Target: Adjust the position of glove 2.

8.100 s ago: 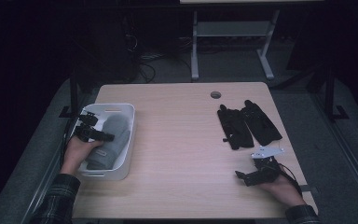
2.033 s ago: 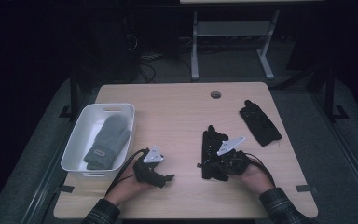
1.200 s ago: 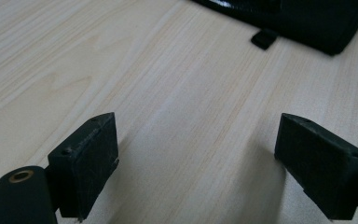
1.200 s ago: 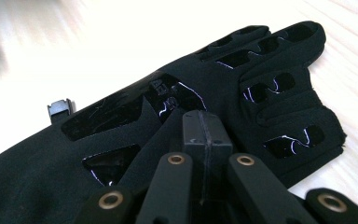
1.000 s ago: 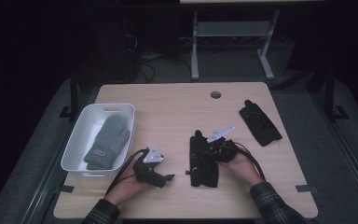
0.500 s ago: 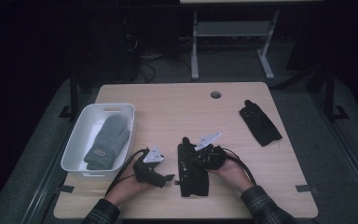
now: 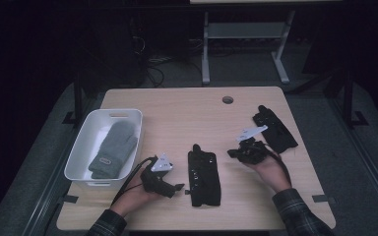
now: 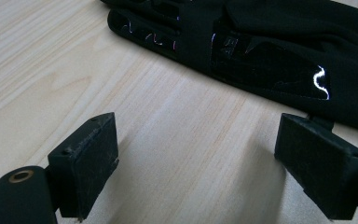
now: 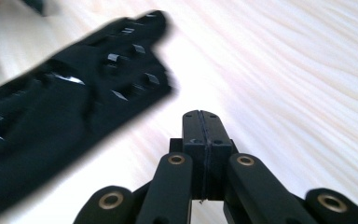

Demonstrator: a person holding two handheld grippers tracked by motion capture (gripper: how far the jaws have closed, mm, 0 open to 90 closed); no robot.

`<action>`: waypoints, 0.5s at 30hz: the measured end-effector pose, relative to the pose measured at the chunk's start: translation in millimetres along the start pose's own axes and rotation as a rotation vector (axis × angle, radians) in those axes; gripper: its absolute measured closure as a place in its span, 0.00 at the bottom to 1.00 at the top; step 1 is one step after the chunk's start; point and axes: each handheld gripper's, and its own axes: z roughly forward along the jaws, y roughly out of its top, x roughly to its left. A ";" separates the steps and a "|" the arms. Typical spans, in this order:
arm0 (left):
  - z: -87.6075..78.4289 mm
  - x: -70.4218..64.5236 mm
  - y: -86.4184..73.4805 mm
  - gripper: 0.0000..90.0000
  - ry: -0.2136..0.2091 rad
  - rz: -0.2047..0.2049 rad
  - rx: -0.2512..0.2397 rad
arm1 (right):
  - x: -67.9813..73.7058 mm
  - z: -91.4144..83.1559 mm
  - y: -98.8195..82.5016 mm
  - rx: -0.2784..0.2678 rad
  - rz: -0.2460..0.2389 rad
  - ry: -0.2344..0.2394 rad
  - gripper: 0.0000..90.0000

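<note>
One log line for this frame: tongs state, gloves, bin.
left tongs: open, beside near glove | right tongs: shut, empty | far glove: table's right | bin: grey mitten inside

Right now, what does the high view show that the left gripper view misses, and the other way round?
High view: the white plastic bin holding a grey knit mitten, a second black glove at the far right of the light wooden table, and the right gripper shut beside it. Left gripper view: the left gripper with its jaws open, nothing between them, and glossy grip patches on the near black glove. Both: that near glove lying flat on the wood, just ahead of the left gripper.
</note>
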 end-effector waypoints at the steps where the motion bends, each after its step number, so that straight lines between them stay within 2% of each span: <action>1: 0.0 0.0 0.0 0.14 0.000 0.000 0.000 | -7.9 -5.5 -3.6 -0.004 0.014 -0.015 1.00; 9: -0.1 0.0 0.1 0.14 0.000 0.000 0.002 | -47.8 -34.8 -25.8 -0.021 0.102 -0.102 1.00; 15: -0.1 0.0 0.1 0.14 0.000 0.000 0.002 | -72.9 -47.6 -43.2 -0.019 0.161 -0.167 1.00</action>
